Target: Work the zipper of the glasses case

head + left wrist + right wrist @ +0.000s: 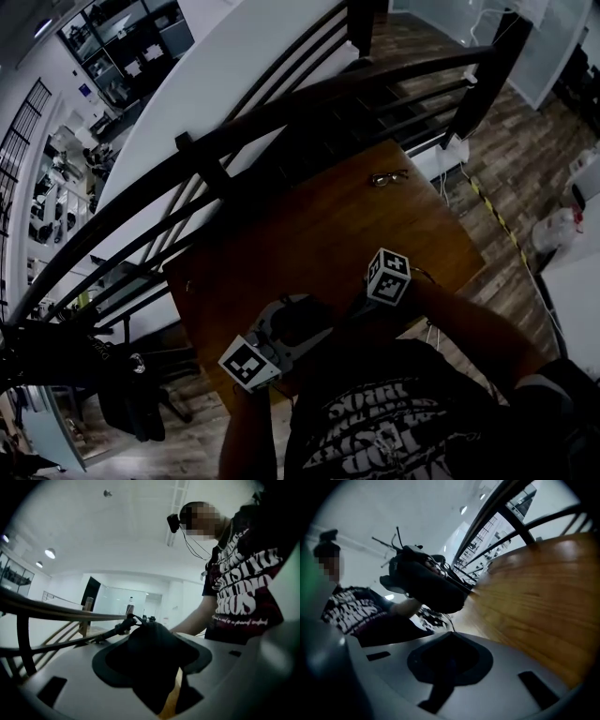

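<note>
The black glasses case fills the gap between the jaws of my left gripper, which is shut on it and holds it off the table. In the right gripper view the case hangs in the air above and beyond my right gripper, whose jaws are shut. A thin cord runs from just past those tips toward the case; whether it is pinched I cannot tell. In the head view both grippers meet at the table's near edge, left gripper and right gripper, with the dark case between them.
A pair of glasses lies at the far side of the wooden table. A dark metal railing runs behind the table. The person's torso is close against the near edge. Wood floor lies to the right.
</note>
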`<move>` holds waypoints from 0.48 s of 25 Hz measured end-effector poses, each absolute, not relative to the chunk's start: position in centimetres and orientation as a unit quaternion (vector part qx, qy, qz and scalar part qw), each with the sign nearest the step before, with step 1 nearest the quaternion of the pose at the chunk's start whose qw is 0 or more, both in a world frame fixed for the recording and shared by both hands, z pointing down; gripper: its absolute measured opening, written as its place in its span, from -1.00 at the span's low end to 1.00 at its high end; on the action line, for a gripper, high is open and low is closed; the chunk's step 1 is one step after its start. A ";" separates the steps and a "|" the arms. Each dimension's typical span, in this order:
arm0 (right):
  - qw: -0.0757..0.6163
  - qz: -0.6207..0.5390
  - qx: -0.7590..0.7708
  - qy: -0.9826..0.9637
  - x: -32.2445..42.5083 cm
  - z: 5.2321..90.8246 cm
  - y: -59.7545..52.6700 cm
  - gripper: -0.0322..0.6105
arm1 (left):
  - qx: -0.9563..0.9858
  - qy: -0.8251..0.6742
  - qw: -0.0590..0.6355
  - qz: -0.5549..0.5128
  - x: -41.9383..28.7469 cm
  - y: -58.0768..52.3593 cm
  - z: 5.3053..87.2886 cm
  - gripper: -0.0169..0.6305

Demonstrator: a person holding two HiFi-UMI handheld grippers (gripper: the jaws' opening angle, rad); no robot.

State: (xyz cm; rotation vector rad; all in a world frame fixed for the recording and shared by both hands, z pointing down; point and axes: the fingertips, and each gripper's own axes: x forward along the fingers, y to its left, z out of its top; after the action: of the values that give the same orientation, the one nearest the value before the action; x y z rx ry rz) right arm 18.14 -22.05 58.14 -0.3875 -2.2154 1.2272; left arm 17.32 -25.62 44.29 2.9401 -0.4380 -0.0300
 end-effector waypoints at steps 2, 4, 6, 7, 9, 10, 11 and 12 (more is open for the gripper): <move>0.219 0.478 -0.148 -0.838 17.7 56.7 -22.3 -0.91 | 0.988 -0.143 0.062 0.006 17.4 -25.9 43.3 -0.14; 0.144 0.473 -0.125 -0.860 17.5 54.6 -24.0 -0.91 | 0.990 -0.130 0.049 0.015 17.6 -25.9 42.8 -0.14; 0.083 0.456 -0.103 -0.880 17.9 52.4 -26.1 -0.90 | 0.991 -0.124 0.049 0.014 17.5 -26.0 42.6 -0.14; 0.054 0.451 -0.101 -0.885 18.2 51.1 -26.9 -0.78 | 0.991 -0.122 0.050 0.013 17.4 -26.0 42.7 -0.14; 0.016 0.434 -0.114 -0.894 18.6 48.5 -27.7 -0.44 | 0.992 -0.118 0.053 0.014 17.4 -25.7 42.9 -0.14; 0.016 0.417 -0.122 -0.900 18.5 47.6 -27.6 -0.44 | 0.992 -0.115 0.053 0.015 17.5 -25.5 42.9 -0.14; 0.029 0.397 -0.129 -0.908 18.2 47.0 -27.3 -0.44 | 0.992 -0.111 0.050 0.018 17.7 -25.3 42.9 -0.14; 0.047 0.376 -0.135 -0.916 17.9 46.7 -26.9 -0.44 | 0.993 -0.107 0.045 0.020 18.0 -25.2 42.9 -0.14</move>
State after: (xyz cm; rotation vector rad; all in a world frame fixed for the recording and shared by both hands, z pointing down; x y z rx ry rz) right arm 17.87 -26.92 46.72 -0.4118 -2.7928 1.1464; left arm 17.97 -25.17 42.91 3.0333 -0.3255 0.0609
